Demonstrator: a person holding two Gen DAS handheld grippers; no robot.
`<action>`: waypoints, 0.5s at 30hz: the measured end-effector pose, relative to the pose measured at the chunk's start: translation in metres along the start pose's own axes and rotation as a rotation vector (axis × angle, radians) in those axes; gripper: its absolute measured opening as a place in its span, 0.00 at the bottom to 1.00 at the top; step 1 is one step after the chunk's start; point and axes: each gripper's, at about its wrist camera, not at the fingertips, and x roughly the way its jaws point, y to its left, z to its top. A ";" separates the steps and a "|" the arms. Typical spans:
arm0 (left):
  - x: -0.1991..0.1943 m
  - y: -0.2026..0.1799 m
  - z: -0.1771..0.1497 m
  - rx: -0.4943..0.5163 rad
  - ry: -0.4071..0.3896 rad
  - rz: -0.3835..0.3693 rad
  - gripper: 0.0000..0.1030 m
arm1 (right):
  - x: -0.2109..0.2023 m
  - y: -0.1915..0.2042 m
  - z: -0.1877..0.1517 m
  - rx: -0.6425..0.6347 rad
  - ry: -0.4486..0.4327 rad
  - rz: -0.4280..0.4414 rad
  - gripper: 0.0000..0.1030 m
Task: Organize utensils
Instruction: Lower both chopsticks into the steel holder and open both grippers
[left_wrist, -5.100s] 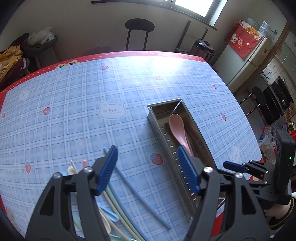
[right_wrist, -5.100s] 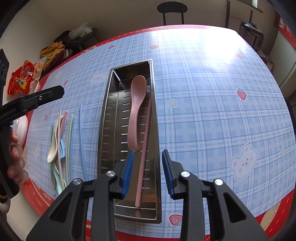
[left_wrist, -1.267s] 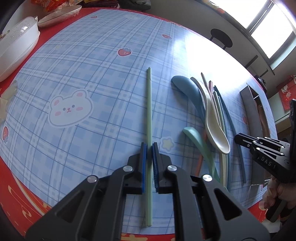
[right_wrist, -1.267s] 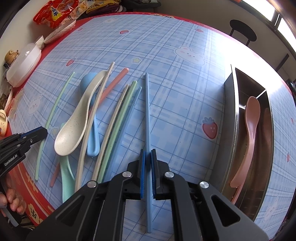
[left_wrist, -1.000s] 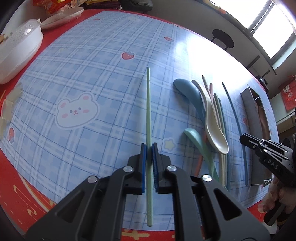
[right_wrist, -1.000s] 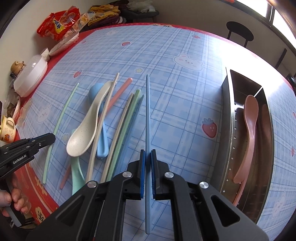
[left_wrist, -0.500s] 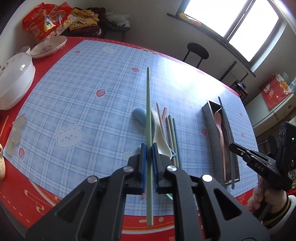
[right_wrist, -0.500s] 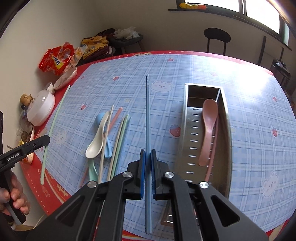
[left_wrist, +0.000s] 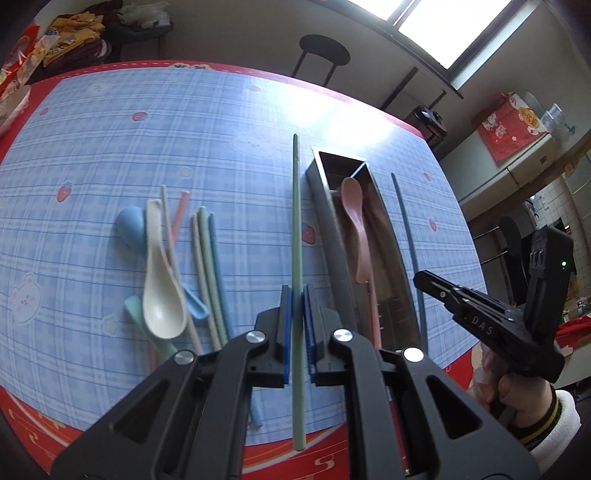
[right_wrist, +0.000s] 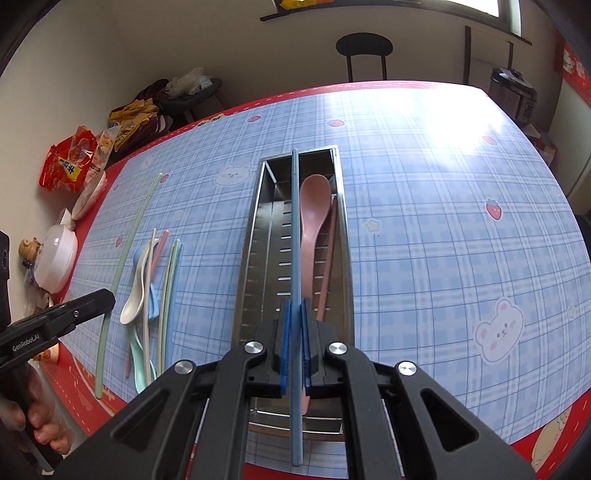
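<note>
My left gripper (left_wrist: 296, 325) is shut on a pale green chopstick (left_wrist: 296, 221), held in the air just left of the steel utensil tray (left_wrist: 334, 229). My right gripper (right_wrist: 294, 332) is shut on a blue chopstick (right_wrist: 294, 229), held lengthwise above the tray (right_wrist: 258, 236). The tray holds a pink spoon (right_wrist: 312, 221) and a pink chopstick (right_wrist: 327, 258). The blue chopstick also shows in the left wrist view (left_wrist: 408, 240), and the green one in the right wrist view (right_wrist: 125, 251). Loose spoons and chopsticks (left_wrist: 173, 258) lie left of the tray.
The table has a blue plaid cloth (right_wrist: 443, 221) with a red border. A white lidded bowl (right_wrist: 57, 258) and snack bags (right_wrist: 70, 162) sit at its left edge. A black stool (right_wrist: 364, 48) stands beyond the far side.
Both grippers lifted their chopsticks off the table and carried them right. The blue one now hangs over the tray and the green one sits beside it.
</note>
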 end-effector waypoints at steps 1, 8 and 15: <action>0.008 -0.007 0.003 0.004 0.014 -0.014 0.10 | 0.002 -0.002 0.001 0.009 0.006 -0.002 0.06; 0.058 -0.044 0.011 0.019 0.103 -0.061 0.10 | 0.018 -0.011 0.010 0.057 0.047 0.001 0.06; 0.086 -0.050 0.021 -0.050 0.124 -0.071 0.10 | 0.029 -0.015 0.013 0.068 0.081 0.009 0.06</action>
